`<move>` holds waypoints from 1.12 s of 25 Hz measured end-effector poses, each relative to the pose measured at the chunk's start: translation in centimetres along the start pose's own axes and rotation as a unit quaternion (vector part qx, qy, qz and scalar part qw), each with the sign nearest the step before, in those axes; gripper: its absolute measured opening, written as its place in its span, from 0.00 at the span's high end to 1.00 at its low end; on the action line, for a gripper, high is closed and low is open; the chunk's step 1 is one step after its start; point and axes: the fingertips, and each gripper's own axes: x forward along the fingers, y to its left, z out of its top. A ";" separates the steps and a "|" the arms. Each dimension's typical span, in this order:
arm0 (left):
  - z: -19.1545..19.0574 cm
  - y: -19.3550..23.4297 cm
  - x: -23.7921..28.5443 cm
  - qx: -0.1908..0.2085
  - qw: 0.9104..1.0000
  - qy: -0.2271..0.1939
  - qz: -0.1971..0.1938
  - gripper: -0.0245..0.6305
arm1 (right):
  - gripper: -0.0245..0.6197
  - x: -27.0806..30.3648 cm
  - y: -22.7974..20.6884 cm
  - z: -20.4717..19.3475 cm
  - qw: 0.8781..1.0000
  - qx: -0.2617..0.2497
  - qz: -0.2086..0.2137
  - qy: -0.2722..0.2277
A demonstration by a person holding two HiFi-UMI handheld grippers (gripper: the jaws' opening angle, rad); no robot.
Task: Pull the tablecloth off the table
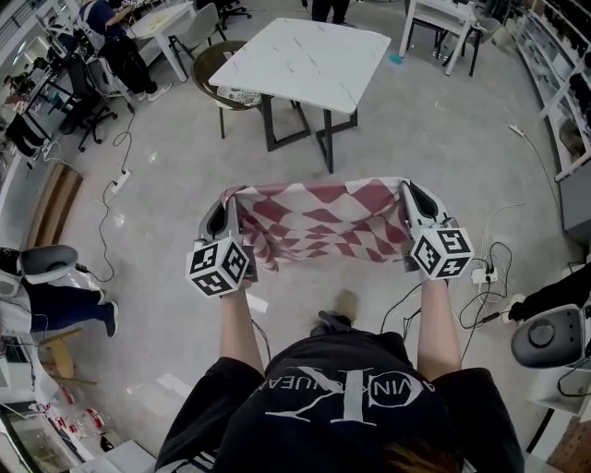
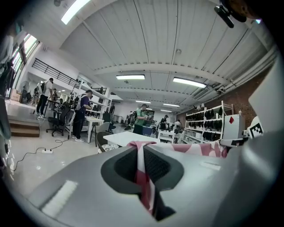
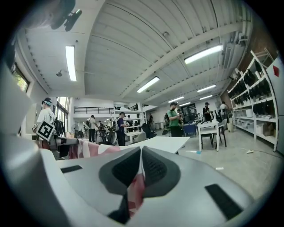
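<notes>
A red-and-white diamond-patterned tablecloth [image 1: 319,226] hangs stretched between my two grippers, off the table and above the floor. My left gripper [image 1: 226,205] is shut on its left corner, and the cloth [image 2: 143,170] shows pinched between the dark pads [image 2: 122,167]. My right gripper [image 1: 407,196] is shut on the right corner, with the cloth [image 3: 135,188] squeezed between its pads [image 3: 155,170]. The white marble-look table [image 1: 314,60] stands bare a little way ahead of me.
A chair [image 1: 217,69] stands at the table's left side. Cables and a power strip [image 1: 482,275] lie on the floor at the right, another power strip [image 1: 120,180] at the left. People and desks [image 1: 152,23] fill the back left; shelving [image 1: 559,69] lines the right.
</notes>
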 end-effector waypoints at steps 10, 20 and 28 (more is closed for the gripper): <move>4.1 -0.6 -1.4 0.014 0.998 -0.055 0.010 0.92 | 0.93 0.0 0.5 3.7 0.999 -0.013 0.006 -0.042; 6.0 -0.1 -2.3 0.019 0.996 -0.086 0.025 0.92 | 0.93 0.8 1.2 5.4 0.998 -0.018 0.016 -0.059; 6.2 -0.2 -2.5 0.029 0.995 -0.091 0.030 0.92 | 0.93 0.9 1.2 5.6 0.998 -0.017 0.019 -0.061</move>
